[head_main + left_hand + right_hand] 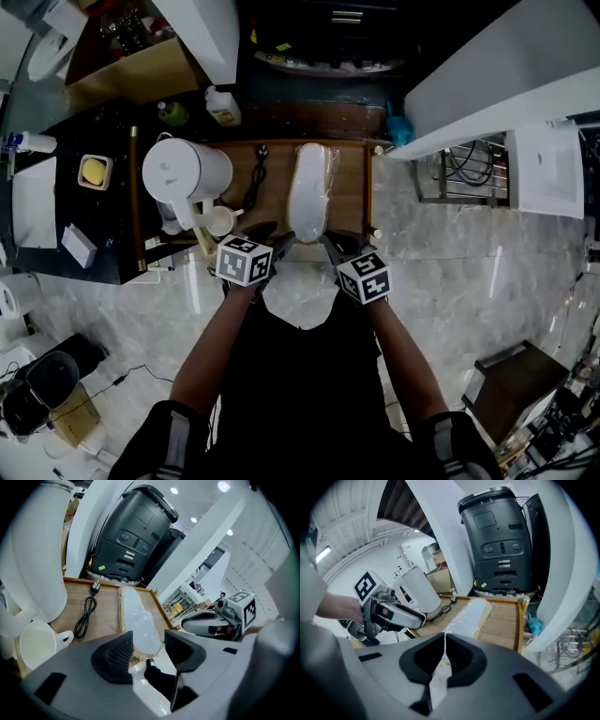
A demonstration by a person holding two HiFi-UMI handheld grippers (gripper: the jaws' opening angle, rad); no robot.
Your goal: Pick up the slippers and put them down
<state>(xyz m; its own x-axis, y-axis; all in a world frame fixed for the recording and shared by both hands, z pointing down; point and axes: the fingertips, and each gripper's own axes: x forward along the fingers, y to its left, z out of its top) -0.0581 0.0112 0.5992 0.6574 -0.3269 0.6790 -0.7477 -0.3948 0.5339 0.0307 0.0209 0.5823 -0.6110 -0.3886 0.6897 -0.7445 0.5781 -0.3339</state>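
Showing white through clear plastic wrap, slippers [309, 187] on wooden table [353, 192].

- Cluttered indoor workroom, probably a lab or demo space: marble-tiled floor [469, 272], white partition wall [497, 75] at 1 o'clock.
- Cardboard box [131, 66] at 11 o'clock; black machine [136, 531] behind the wooden tabletop [352, 187].

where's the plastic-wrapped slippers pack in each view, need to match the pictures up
Head view: the wrapped slippers lie lengthwise at upper centre, on the wooden table.
Left gripper view: centre, running from mid-frame down toward the bottom.
Right gripper view: centre, slightly right of the middle.
Shared landmark: the black power cord, lying on the table left of the slippers in all three views.
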